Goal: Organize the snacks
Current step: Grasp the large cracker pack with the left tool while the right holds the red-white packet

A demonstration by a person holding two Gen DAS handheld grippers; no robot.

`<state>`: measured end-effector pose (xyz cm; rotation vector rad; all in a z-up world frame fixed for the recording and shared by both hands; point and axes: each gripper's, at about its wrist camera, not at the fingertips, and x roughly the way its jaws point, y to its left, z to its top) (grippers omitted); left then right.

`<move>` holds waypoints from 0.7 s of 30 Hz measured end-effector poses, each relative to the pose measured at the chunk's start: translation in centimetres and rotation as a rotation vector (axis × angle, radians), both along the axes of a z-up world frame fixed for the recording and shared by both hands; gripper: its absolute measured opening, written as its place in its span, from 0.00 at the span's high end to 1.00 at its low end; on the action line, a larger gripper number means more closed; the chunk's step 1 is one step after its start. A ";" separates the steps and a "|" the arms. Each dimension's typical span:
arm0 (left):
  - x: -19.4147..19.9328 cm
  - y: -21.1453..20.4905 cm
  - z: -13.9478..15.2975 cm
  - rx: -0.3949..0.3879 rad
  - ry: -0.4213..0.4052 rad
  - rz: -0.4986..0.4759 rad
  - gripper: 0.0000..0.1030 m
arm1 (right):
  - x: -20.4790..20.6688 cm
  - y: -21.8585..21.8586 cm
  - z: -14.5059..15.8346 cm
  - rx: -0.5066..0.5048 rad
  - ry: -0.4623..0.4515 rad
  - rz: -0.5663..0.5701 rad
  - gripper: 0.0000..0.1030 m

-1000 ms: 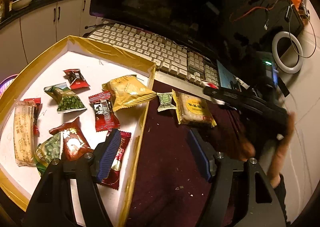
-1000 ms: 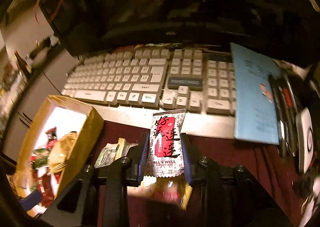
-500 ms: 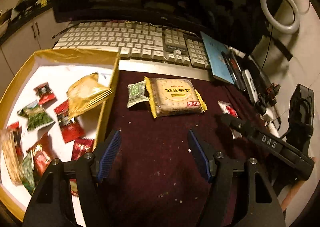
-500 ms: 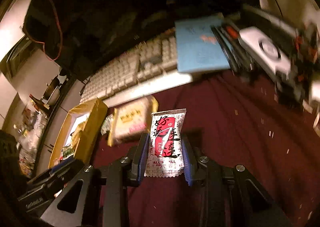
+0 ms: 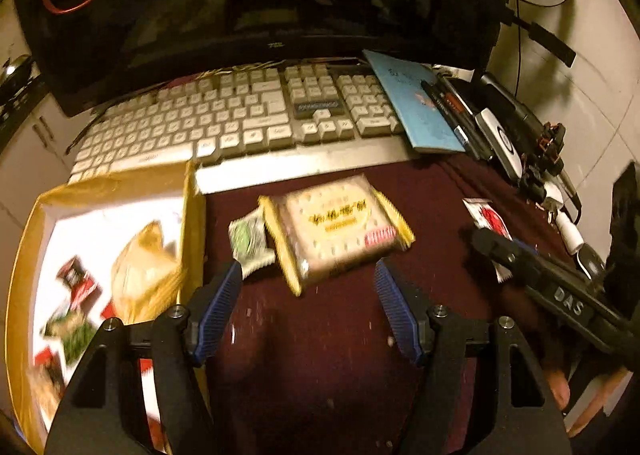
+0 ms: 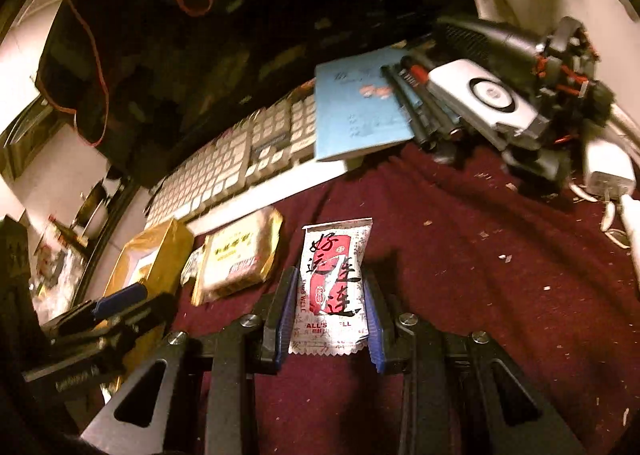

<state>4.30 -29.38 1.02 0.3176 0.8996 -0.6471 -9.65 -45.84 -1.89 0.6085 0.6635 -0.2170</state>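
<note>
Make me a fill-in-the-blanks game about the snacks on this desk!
1. The right gripper holds a white and ____ packet.
2. The cracker pack lies on the dark red ____.
3. The yellow bag sits inside the ____.
4. The left gripper is ____.

Missing words: red; cloth; box; open

The left gripper (image 5: 308,307), black-framed with ribbed blue pads, pointed steeply down with its jaws spread wide and nothing between them. The right gripper (image 6: 328,307), of the same build, tilted down less steeply, its blue pads pressed on both sides of a white and red snack packet (image 6: 332,287). Fingers (image 5: 560,391) of the person's hand showed under the right gripper's body.
</note>
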 end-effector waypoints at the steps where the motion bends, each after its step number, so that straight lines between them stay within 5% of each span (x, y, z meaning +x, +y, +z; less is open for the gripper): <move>1: 0.5 -0.4 -0.1 0.008 0.003 -0.018 0.34 | -0.1 -0.2 0.0 0.007 -0.004 -0.007 0.70; 9: 4.3 -5.0 -0.5 0.006 0.098 -0.184 0.34 | 0.1 -0.5 -0.2 0.039 -0.017 0.009 0.70; 14: 6.2 -7.8 -1.3 -0.001 0.074 -0.227 0.34 | -0.2 -0.7 -0.2 0.059 -0.027 0.006 0.70; 21: 5.8 -7.6 -3.9 0.056 0.211 -0.290 0.33 | -0.5 -0.9 -0.2 0.085 -0.044 0.004 0.70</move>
